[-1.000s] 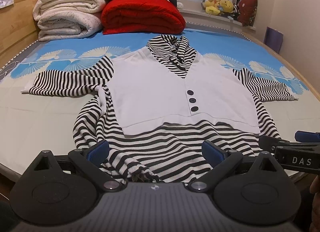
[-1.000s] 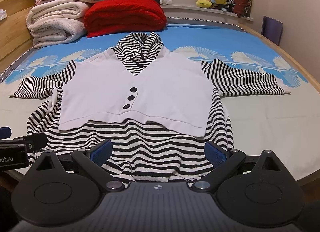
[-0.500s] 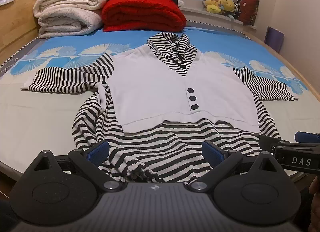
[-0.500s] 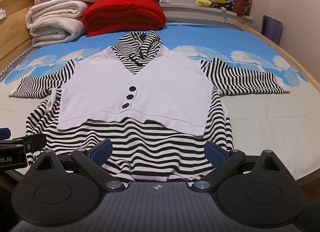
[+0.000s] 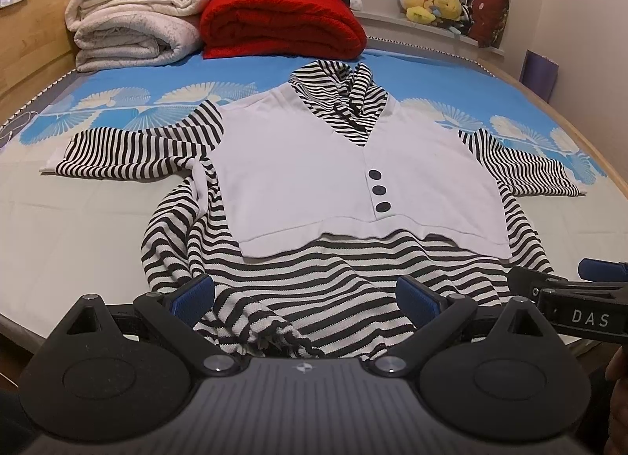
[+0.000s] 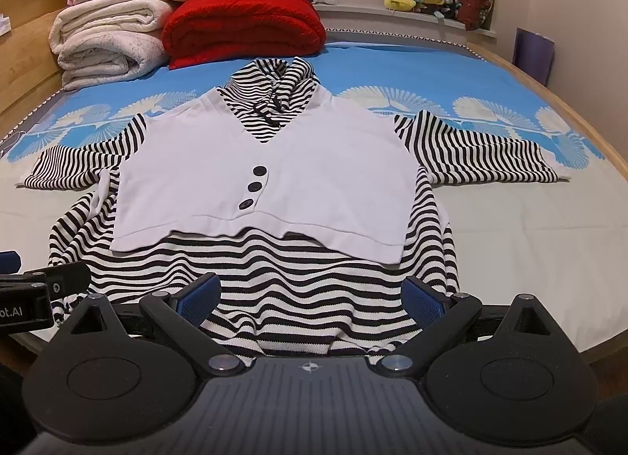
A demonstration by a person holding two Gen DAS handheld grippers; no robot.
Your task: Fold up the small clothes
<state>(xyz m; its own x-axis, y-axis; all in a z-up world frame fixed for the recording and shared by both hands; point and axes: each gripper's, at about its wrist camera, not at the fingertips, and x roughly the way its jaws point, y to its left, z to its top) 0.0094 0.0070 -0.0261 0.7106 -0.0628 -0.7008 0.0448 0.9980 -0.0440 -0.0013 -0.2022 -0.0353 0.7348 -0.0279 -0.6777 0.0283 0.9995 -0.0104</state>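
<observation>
A black-and-white striped hooded top with a white buttoned vest panel point(image 5: 314, 180) lies flat, front up, on the bed with the blue fan-print sheet point(image 5: 98, 219). Its long axis runs from the near bed edge toward the far end: hem nearest the cameras, striped hood point(image 6: 274, 86) pointing away toward the folded red blanket point(image 6: 243, 23) and the rolled cream blankets point(image 5: 129, 23). Both sleeves extend sideways, across that axis. The near hem is rumpled at its left side.

The left gripper point(image 5: 306, 296) is spread wide over the hem, holding nothing. The right gripper point(image 6: 312, 296) is likewise spread wide above the hem, empty.
</observation>
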